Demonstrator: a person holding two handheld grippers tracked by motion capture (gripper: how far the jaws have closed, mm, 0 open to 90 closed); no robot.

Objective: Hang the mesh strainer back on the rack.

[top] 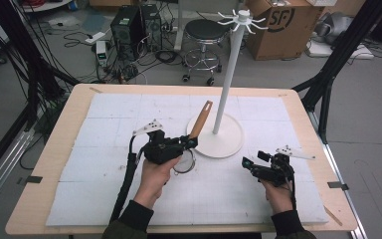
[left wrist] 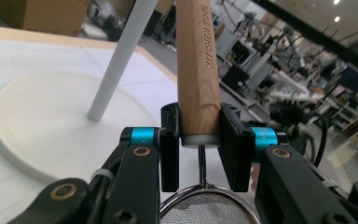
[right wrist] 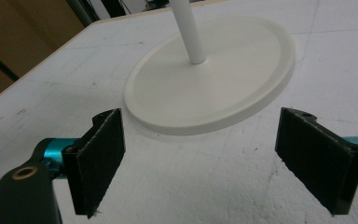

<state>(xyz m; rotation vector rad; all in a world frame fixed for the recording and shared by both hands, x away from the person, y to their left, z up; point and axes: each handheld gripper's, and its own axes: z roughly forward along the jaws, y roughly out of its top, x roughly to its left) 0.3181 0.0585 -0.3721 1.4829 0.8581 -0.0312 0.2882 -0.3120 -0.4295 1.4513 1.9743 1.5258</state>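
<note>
My left gripper [top: 189, 142] is shut on the wooden handle [left wrist: 198, 65] of a small mesh strainer, stamped KITCHEN TOOL. The handle [top: 200, 119] slants up and away, and the round mesh bowl [top: 185, 163] hangs below the jaws, lifted off the mat. In the left gripper view the bowl [left wrist: 200, 207] sits at the bottom between the jaws. A white hook stand [top: 227, 82] with a round base [top: 224, 142] rises just right of that gripper. My right gripper [top: 246, 163] rests low on the mat at the right, open, with nothing between its pads [right wrist: 98, 158].
A white foam mat [top: 104, 164] covers the wooden table [top: 59, 149]. The stand's top [top: 242, 20] carries several hooks. Beyond the table stand a stool [top: 206, 35], computer cases [top: 134, 25] and a cardboard box [top: 283, 25]. Black frame legs [top: 328, 74] flank the table.
</note>
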